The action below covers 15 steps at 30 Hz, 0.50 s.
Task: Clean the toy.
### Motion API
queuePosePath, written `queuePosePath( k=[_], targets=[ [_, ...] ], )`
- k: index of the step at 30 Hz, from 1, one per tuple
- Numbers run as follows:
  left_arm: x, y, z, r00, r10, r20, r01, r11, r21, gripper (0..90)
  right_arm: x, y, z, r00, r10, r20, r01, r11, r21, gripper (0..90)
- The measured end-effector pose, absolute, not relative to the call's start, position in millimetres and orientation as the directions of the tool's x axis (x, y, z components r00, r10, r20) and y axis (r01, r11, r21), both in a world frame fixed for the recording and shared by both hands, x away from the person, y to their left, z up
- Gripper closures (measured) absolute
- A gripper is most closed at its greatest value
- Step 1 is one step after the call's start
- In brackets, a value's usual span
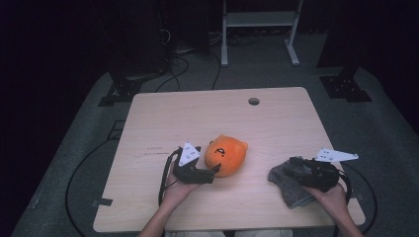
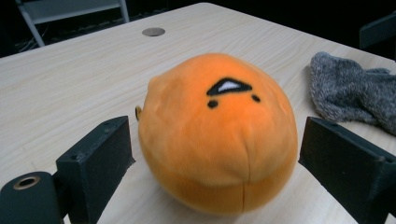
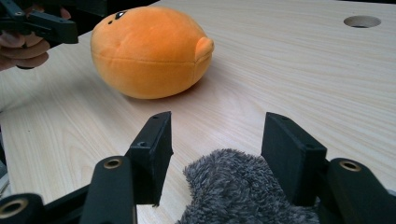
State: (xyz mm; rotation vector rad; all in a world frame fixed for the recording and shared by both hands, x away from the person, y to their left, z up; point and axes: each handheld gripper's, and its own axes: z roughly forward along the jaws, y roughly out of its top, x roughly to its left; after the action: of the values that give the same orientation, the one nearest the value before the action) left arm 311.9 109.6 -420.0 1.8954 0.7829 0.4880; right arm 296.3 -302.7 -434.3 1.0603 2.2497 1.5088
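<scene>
Orange plush toy (image 2: pixel 217 140) sits between your left gripper's (image 2: pixel 215 158) spread jaws, ready for grasping; your right gripper (image 3: pixel 217 154) gapes over the grey cloth (image 3: pixel 247 191), gripping nothing.

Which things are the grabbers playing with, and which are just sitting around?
In use:
- orange plush, between the open jaws of the left gripper, not pressed
- grey cloth, between the open jaws of the right gripper

Just around:
- round hole in the table
- white rack on the floor behind
</scene>
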Motion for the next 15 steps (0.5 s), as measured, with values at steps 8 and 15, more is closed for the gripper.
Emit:
queuePosePath(
  k=[8, 15],
  targets=[
    [301.2, 124.3, -422.6, 0.712, 0.702, 0.007, 0.307, -0.319, 0.897, 8.8, 296.6, -305.1, -435.5, -0.708, 0.676, 0.203, 0.442, 0.201, 0.874, 41.1],
    [292.8, 141.5, -428.7, 0.694, 0.72, -0.001, 0.328, -0.315, 0.891, 8.8, 296.2, -305.3, -435.5, -0.708, 0.677, 0.201, 0.443, 0.205, 0.873, 40.9]
  ],
)
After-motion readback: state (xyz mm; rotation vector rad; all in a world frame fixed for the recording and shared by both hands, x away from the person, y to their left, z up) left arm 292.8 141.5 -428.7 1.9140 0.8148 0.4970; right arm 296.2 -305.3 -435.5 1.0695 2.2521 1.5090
